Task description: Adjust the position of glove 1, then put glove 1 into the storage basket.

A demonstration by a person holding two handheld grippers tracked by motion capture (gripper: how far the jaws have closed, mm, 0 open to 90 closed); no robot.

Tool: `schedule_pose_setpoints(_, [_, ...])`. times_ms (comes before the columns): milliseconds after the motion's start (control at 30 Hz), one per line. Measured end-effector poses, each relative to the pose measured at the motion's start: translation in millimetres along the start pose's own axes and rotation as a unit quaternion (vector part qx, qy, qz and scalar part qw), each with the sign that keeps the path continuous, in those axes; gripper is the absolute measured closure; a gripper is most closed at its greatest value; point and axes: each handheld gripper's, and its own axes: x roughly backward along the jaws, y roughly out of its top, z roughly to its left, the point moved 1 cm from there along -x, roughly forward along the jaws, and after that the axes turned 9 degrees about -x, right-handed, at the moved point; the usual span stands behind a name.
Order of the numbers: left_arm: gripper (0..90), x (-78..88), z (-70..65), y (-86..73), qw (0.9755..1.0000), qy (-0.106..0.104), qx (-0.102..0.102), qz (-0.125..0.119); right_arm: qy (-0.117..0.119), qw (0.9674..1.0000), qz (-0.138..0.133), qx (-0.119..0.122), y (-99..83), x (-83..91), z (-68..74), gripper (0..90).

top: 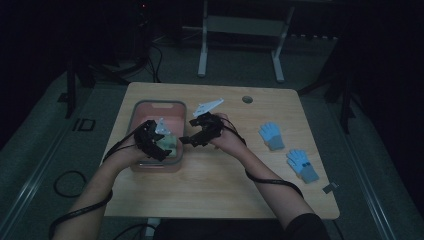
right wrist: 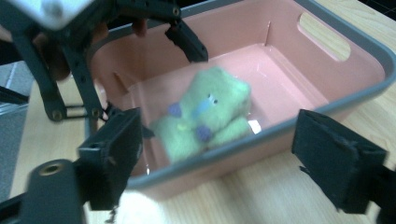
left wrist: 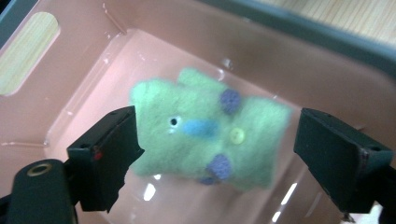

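Lying on the floor of the pink bin (top: 150, 107), the green felt glove (left wrist: 208, 130) (dotted with purple, blue and yellow spots) rests flat and free of either tool. The left gripper (top: 161, 142) hangs just above it, its jaws spread wide with the glove showing between them, not touched by the pads. The right gripper (top: 192, 134) sits just outside the bin's near wall, over the tabletop (top: 220, 185), its jaws likewise spread and holding nothing. Two blue gloves (top: 271, 136) lie well apart on the person's right side.
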Motion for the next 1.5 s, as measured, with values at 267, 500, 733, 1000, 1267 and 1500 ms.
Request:
schedule_pose_setpoints(267, [4.0, 11.6, -2.0, 1.1, 0.9979, 0.007, 0.048, -0.043, -0.028, 0.9994, -0.008, 0.017, -23.0, 28.8, -9.7, 16.3])
schedule_pose_setpoints(500, [4.0, 25.9, -15.9, 17.5, 0.9931, -0.008, 0.061, -0.1, -0.041, 0.9987, -0.01, 0.028, -39.3, 46.8, -18.4, 17.7])
schedule_pose_setpoints(733, [4.0, 26.8, -38.7, 44.8, 0.9893, -0.017, 0.045, -0.138, -0.052, 0.9981, -0.011, 0.033, -57.2, 60.4, -25.0, 18.7])
schedule_pose_setpoints(1000, [4.0, 15.5, -65.2, 69.2, 0.9864, -0.039, 0.027, -0.158, -0.062, 0.9977, -0.022, 0.015, -74.9, 80.3, -27.2, 16.0])
schedule_pose_setpoints(1267, [4.0, 0.5, -82.8, 78.7, 0.9858, -0.049, 0.007, -0.16, -0.09, 0.9949, -0.045, -0.01, -90.8, 98.6, -30.6, 11.4])
schedule_pose_setpoints(1500, [4.1, -10.2, -92.3, 82.2, 0.9847, -0.06, 0.002, -0.164, -0.077, 0.9957, -0.047, -0.021, -109.9, 109.3, -32.1, 11.1])
